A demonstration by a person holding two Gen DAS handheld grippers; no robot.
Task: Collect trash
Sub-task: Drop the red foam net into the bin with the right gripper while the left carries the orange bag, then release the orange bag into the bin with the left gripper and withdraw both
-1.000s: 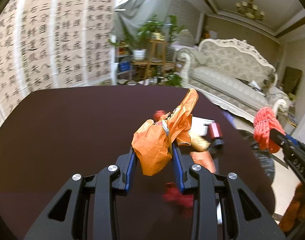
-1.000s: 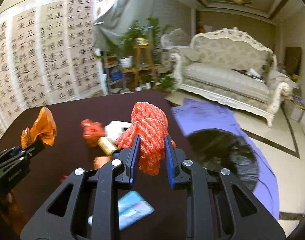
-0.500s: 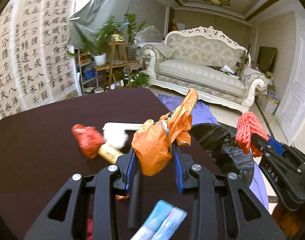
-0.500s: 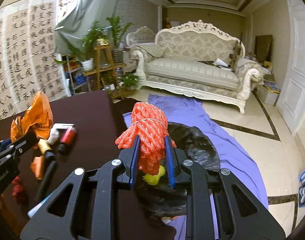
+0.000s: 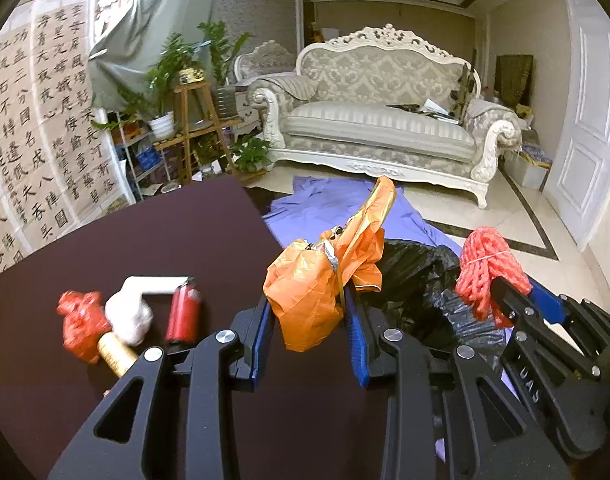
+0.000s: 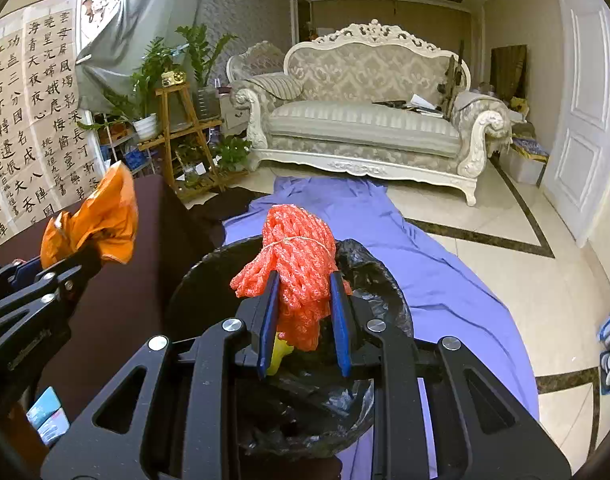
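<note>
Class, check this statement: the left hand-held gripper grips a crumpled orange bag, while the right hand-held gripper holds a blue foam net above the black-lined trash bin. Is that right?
Not quite. The foam net is red-orange, not blue, as the right wrist view shows. The rest stands: the right hand-held gripper holds it above the black-lined trash bin, and the left hand-held gripper grips the crumpled orange bag.

Wrapper (image 5: pixel 305 300): bright orange, silver tape
Net bundle (image 6: pixel 295 276): coral red mesh
Bin bag (image 6: pixel 369 280): glossy black
Table (image 5: pixel 145 240): dark maroon
Floor cloth (image 6: pixel 425 264): violet
Sofa (image 5: pixel 377 128): cream frame, grey damask
Can (image 5: pixel 182 316): red
Gripper pads (image 5: pixel 355 340): blue
</note>
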